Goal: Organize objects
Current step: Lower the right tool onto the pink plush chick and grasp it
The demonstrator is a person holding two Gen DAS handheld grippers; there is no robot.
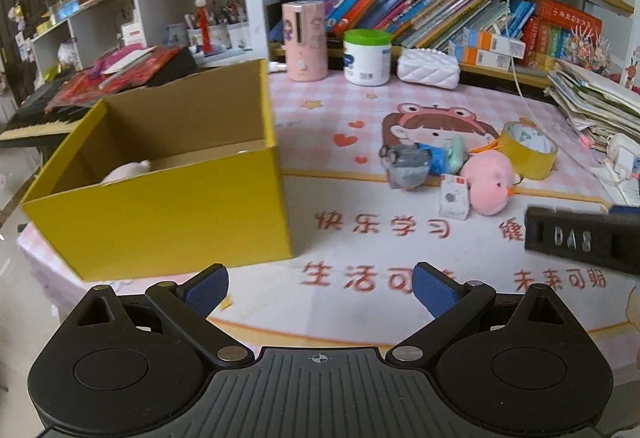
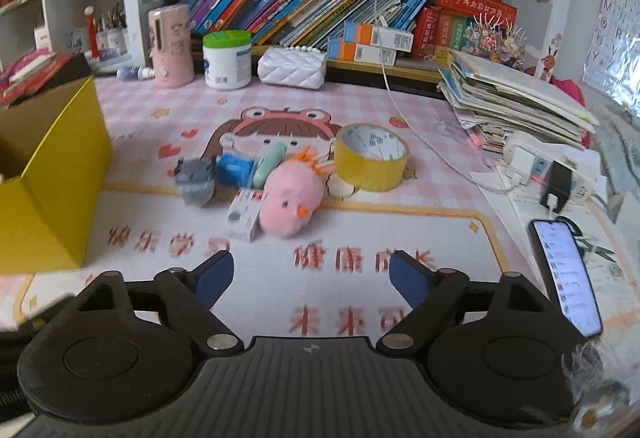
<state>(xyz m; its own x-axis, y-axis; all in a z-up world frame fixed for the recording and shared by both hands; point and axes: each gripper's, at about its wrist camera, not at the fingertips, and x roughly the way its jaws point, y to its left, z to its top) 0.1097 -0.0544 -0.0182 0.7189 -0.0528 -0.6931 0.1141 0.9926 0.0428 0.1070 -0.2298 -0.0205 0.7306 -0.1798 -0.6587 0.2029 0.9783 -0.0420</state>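
Observation:
A yellow cardboard box [image 1: 160, 210] stands open on the pink mat, with something pale pink [image 1: 128, 171] lying inside it; its corner shows at the left of the right wrist view [image 2: 52, 190]. A cluster lies mid-mat: a pink plush chick [image 2: 290, 204], a small white carton [image 2: 242, 218], a grey toy [image 2: 194, 178], a blue item [image 2: 234, 168], a mint-green case [image 2: 269, 163] and a yellow tape roll [image 2: 372, 156]. My left gripper [image 1: 322, 292] is open and empty near the box's front corner. My right gripper [image 2: 312, 280] is open and empty, short of the chick.
A phone [image 2: 566, 276] with a lit screen lies at the right, beside chargers [image 2: 520, 162] and a stack of books [image 2: 516, 102]. A pink appliance [image 2: 170, 46], a white jar [image 2: 227, 60] and a white quilted pouch [image 2: 291, 68] stand before the bookshelf. The right gripper's body [image 1: 580, 238] enters the left view.

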